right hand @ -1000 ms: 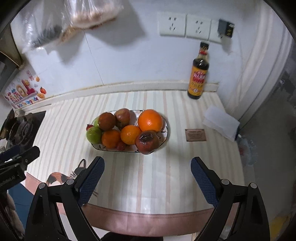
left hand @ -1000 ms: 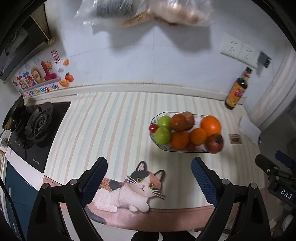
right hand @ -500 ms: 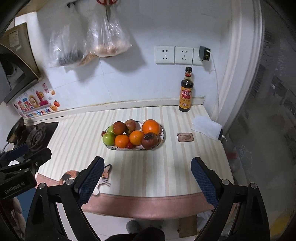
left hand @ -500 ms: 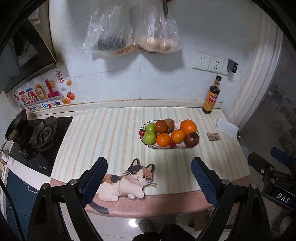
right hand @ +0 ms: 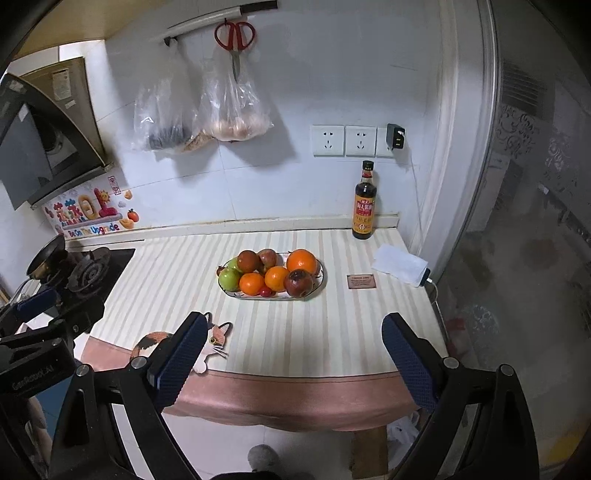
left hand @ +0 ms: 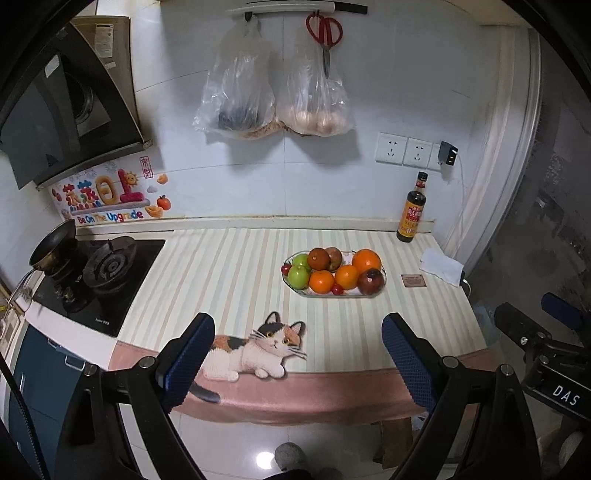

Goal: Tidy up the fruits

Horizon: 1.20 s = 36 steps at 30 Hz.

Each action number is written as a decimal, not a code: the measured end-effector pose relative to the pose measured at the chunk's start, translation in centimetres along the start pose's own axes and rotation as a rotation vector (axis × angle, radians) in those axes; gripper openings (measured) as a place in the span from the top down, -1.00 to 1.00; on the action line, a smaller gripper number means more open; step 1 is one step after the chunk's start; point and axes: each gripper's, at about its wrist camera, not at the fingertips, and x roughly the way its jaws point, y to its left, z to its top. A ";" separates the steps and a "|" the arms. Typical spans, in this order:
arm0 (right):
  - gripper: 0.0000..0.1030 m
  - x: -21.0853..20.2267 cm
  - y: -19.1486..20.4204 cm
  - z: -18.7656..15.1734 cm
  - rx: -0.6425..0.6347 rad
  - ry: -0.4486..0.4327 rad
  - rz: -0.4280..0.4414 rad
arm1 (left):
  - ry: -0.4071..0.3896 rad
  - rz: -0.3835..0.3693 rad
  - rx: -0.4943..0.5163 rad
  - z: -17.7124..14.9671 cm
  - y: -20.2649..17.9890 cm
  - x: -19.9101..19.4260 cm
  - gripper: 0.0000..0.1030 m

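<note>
We see the big striped tabletop (left hand: 229, 280) first; it has a pink front edge and a cat picture (left hand: 258, 350) near that edge; on the left sits the black stove (left hand: 99, 280) with a small pan (left hand: 51, 247); on the wall hang 2 clear bags (left hand: 273, 96) and red scissors (left hand: 324, 33). Our left gripper (left hand: 298, 356) has its jaws wide with nothing in them; our right gripper (right hand: 291, 356) has its jaws wide too, and holds nothing; both hang in front of the tabletop, well apart from the fruit. A dark sauce bottle (right hand: 365, 201) stands by the wall. The fruit plate (right hand: 320, 280) rests in the middle of the tabletop; it holds 3 oranges (right hand: 302, 261), 2 green apples (right hand: 229, 278), some dark red fruits (right hand: 298, 283) and a tiny red one (right hand: 265, 292).
</note>
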 end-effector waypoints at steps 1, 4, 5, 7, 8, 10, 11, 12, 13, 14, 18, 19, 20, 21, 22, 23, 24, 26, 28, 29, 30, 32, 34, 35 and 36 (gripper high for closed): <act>-0.89 -0.5 -0.2 -0.3 -0.002 0.001 0.009 | -0.006 0.004 -0.002 -0.2 -0.2 -0.4 -0.80; -0.90 -1.5 -0.7 -0.7 -0.011 0.000 0.020 | -0.007 0.023 -0.010 -1.1 -0.8 -1.6 -0.80; -0.90 -1.8 -1.0 -0.9 -0.010 0.001 0.026 | -0.008 0.026 -0.016 -1.4 -0.9 -1.9 -0.80; -0.90 -2.4 -1.4 -1.0 -0.018 0.001 0.037 | -0.010 0.033 -0.024 -1.7 -1.1 -2.3 -0.80; -0.90 -2.9 -1.6 -1.2 -0.020 -0.004 0.041 | -0.008 0.033 -0.027 -1.9 -1.2 -2.6 -0.80; -0.90 -3.5 -1.8 -1.3 -0.029 -0.007 0.041 | -0.010 0.038 -0.029 -2.2 -1.4 -3.1 -0.80; -0.90 -3.8 -2.0 -1.4 -0.027 -0.007 0.049 | -0.010 0.037 -0.030 -2.3 -1.4 -3.2 -0.80; -0.90 -4.1 -2.2 -1.4 -0.028 -0.009 0.053 | -0.011 0.037 -0.031 -2.3 -1.4 -3.4 -0.80; -0.90 -4.3 -2.2 -1.4 -0.033 -0.010 0.053 | -0.012 0.039 -0.029 -2.3 -1.5 -3.5 -0.80; -0.90 -4.6 -2.3 -1.4 -0.036 -0.013 0.055 | -0.010 0.037 -0.024 -2.3 -1.5 -3.4 -0.81; -0.92 -4.6 -2.4 -1.1 -0.032 -0.021 0.058 | -0.001 0.055 -0.011 -1.8 -1.6 -2.8 -1.00; -0.92 -4.4 -2.5 -0.9 -0.028 -0.021 0.054 | -0.001 0.059 -0.011 -1.7 -1.5 -2.6 -1.00; -0.92 -4.1 -2.4 -0.7 -0.026 -0.021 0.048 | -0.001 0.065 -0.011 -1.4 -1.4 -2.3 -1.00; -0.93 -3.8 -2.4 -0.4 -0.024 -0.024 0.044 | 0.004 0.069 -0.012 -1.2 -1.3 -1.9 -1.00; -0.93 -3.4 -2.3 -0.1 -0.019 -0.025 0.040 | 0.011 0.070 -0.016 -0.8 -1.1 -1.4 -1.00; -0.93 -2.9 -2.2 0.2 -0.018 -0.021 0.036 | 0.015 0.071 -0.016 -0.6 -0.9 -1.0 -1.00; -0.93 -2.3 -2.1 0.5 -0.018 -0.017 0.032 | 0.025 0.076 -0.014 -0.3 -0.8 -0.4 -1.00; -0.93 -1.1 -2.0 1.1 -0.015 -0.013 0.020 | 0.031 0.080 -0.015 0.1 -0.6 0.5 -1.00; -0.93 0.3 -1.8 1.6 -0.014 0.001 0.013 | 0.048 0.086 -0.012 0.6 -0.4 1.7 -1.00; -0.93 1.3 -1.8 1.9 -0.010 0.012 0.008 | 0.053 0.086 -0.015 0.9 -0.2 2.3 -1.00; -0.93 1.9 -1.6 2.1 -0.008 0.020 0.005 | 0.060 0.090 -0.014 1.0 -0.1 2.9 -1.00; -0.93 3.5 -1.5 2.5 0.000 0.043 0.005 | 0.071 0.098 -0.015 1.5 0.1 4.0 -1.00; -0.93 4.9 -1.4 2.7 0.001 0.061 -0.005 | 0.080 0.106 -0.014 1.9 0.2 4.8 -1.00; -0.93 5.7 -1.3 2.8 0.000 0.073 -0.004 | 0.087 0.107 -0.016 2.1 0.4 5.4 -1.00; -0.93 6.2 -1.2 2.9 -0.001 0.078 -0.007 | 0.094 0.109 -0.017 2.2 0.5 5.8 -1.00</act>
